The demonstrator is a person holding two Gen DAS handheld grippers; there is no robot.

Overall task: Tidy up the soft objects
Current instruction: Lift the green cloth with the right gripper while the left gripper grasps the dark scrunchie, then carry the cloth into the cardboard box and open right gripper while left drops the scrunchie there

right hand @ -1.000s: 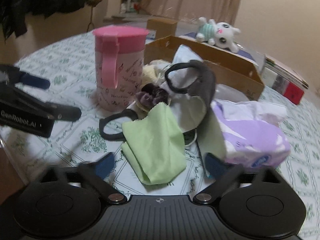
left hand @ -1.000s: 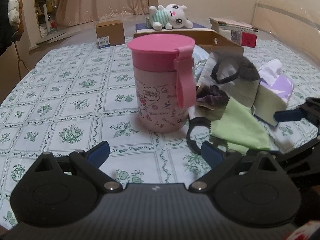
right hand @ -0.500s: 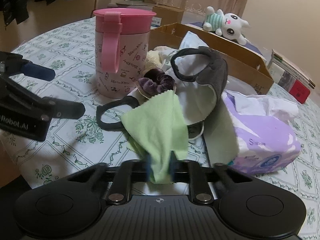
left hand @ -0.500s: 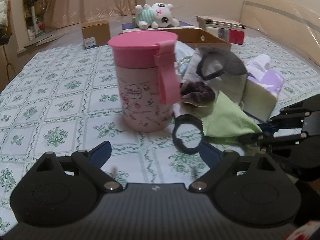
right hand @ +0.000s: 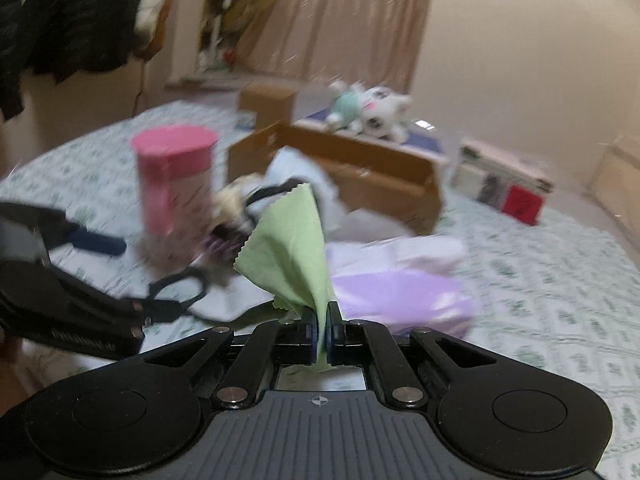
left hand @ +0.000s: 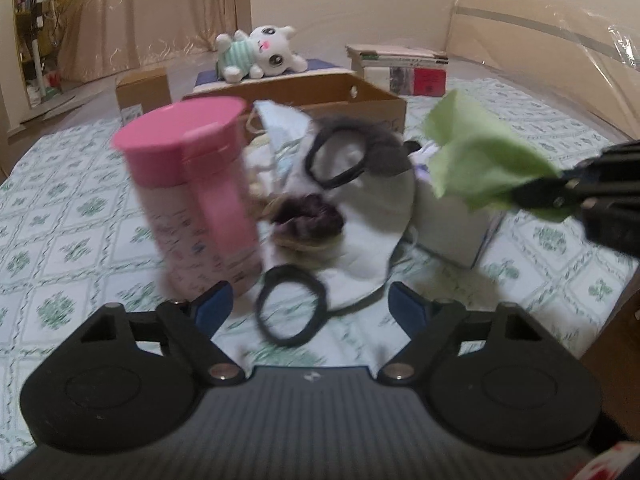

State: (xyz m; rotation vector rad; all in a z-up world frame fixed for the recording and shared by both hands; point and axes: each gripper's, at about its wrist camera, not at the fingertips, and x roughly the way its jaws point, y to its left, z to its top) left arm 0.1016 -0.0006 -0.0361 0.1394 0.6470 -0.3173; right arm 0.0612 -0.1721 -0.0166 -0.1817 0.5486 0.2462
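Right gripper [right hand: 320, 334] is clamped tight on the green cloth [right hand: 290, 256], pinching its bottom corner, so the cloth stands up lengthwise toward 12 o'clock off the fingertips with a zigzag edge on its left. Both views are pretty smeary, so the prints on the pink cup [left hand: 192, 196] are mush. Part of the cloth's lower end is tucked between the pads where you can't see it. Left gripper [left hand: 308, 304] has its jaws fairly wide, though they've just been closing a bit, gripping nothing, with a black hair tie [left hand: 290, 306] lying on the tablecloth [left hand: 60, 216] between them. From that side the cloth hangs at 2 o'clock, above the tissue pack [right hand: 400, 292].
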